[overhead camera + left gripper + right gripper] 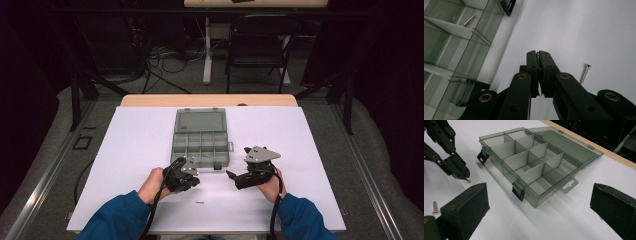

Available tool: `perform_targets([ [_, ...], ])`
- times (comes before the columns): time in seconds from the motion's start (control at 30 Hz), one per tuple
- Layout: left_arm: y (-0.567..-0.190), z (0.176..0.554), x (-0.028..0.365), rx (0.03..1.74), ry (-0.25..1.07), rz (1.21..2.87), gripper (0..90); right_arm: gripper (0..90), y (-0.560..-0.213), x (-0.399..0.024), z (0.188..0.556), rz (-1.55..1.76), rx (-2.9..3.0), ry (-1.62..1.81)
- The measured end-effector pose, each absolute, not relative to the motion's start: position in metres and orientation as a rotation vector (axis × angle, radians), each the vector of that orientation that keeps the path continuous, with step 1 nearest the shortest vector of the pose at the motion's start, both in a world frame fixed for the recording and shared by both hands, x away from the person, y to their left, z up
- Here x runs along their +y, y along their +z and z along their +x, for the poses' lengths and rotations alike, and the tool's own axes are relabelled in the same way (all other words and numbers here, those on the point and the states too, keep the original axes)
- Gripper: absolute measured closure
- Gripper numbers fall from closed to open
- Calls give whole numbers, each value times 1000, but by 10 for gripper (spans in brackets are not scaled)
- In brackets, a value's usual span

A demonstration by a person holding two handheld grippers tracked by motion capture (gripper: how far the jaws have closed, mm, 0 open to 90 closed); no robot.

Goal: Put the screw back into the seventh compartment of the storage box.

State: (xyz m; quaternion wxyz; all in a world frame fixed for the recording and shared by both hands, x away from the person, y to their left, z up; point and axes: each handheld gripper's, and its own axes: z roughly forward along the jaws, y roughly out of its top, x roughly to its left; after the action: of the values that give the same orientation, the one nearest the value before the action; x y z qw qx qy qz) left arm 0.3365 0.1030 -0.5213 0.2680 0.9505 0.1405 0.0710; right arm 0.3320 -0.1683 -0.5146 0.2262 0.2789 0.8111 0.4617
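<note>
Left fingers (465, 177), clamped on a small screw (468, 180), are hovering just left of the open organizer box (534, 195); right fingers (584, 202) are standing apart.

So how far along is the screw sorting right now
Done: one screw lies in a compartment of the open box. In hand: the left gripper pinches a second screw near the box. Left: a loose screw on the table.
</note>
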Motion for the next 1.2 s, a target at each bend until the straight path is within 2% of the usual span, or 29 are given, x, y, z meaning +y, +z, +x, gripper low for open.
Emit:
perform_targets([
  [1.2,-491,352,93,328,294,2512,869,9,-516,-167,331,755,2247,1271],
])
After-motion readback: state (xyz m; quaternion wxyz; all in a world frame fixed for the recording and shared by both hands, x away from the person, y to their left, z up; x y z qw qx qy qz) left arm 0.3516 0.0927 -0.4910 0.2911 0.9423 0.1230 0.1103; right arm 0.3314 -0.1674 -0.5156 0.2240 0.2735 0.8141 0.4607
